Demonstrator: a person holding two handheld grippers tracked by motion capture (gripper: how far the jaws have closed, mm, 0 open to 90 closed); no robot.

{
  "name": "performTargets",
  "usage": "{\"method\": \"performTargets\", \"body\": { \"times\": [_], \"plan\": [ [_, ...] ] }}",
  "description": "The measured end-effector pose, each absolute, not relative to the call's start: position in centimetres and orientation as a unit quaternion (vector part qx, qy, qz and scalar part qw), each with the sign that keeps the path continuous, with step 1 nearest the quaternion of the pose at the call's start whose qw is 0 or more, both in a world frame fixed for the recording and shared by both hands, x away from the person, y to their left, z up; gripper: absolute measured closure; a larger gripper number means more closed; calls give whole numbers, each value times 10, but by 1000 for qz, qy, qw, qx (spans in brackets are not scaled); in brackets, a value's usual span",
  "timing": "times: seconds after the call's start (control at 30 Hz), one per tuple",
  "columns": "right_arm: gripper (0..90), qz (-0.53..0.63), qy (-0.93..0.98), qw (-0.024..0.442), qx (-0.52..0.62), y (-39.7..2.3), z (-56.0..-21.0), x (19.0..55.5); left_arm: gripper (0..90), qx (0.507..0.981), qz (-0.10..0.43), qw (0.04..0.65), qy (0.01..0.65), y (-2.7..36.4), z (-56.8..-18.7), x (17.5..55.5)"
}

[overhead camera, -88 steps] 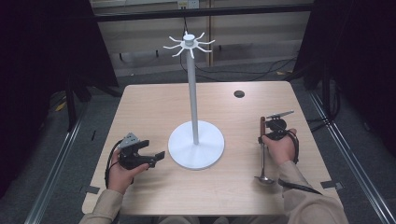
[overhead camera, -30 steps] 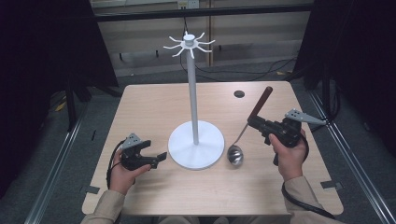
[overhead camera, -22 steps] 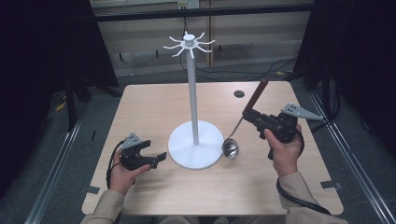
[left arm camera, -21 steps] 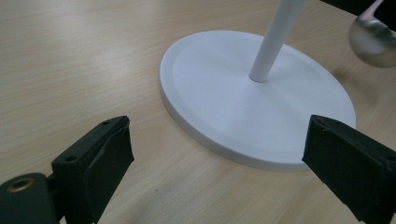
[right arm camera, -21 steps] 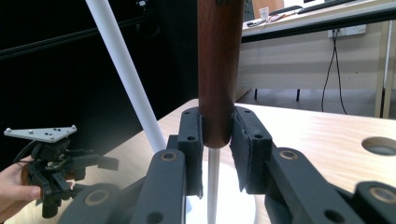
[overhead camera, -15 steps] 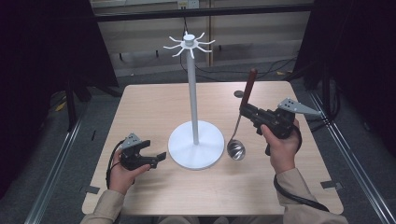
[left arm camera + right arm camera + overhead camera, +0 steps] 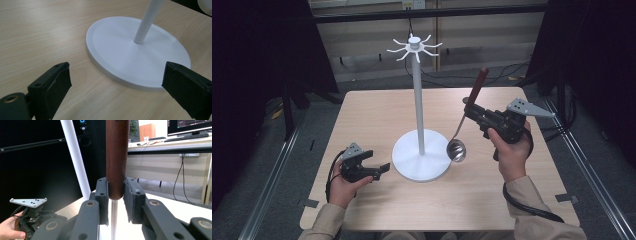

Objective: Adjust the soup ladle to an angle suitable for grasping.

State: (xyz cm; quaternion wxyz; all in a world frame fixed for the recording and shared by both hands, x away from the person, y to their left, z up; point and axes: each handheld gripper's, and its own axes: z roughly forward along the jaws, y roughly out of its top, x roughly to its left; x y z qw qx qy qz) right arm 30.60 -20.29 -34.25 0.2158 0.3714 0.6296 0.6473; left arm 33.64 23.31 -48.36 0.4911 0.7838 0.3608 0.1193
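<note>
A white hanging stand [image 7: 417, 100] with a round base [image 7: 421, 155] and hooked arms at its top [image 7: 414, 47] stands mid-table. My right gripper [image 7: 470, 112] is shut on a ladle's brown wooden handle [image 7: 477, 85], held up in the air right of the pole. Its metal bowl [image 7: 456, 150] hangs down over the base's right edge. In the right gripper view the jaws clamp the handle [image 7: 117, 157], with the pole [image 7: 75, 157] behind. My left gripper [image 7: 379, 170] rests open on the table left of the base, and the left gripper view shows the base [image 7: 137, 52] between its fingers.
The wooden table [image 7: 372, 115] has a small dark round hole [image 7: 465, 100] near its far right side, just behind the ladle. Cables run across the floor beyond the table. Dark curtains flank both sides.
My right gripper lifted the ladle off the table's right side, swung it up and toward the stand, and turned it handle-up. The left gripper stayed still.
</note>
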Motion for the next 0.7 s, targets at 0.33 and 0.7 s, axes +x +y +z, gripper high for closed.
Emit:
{"method": "performTargets", "body": {
  "times": [0.33,0.7],
  "plan": [
    [748,648,633,225,360,-194,-329,302,79,785,120,490,360,233,-483,336],
    [748,636,644,232,355,-182,-314,298,78,783,121,491,362,234,-483,336]
  ]
}}
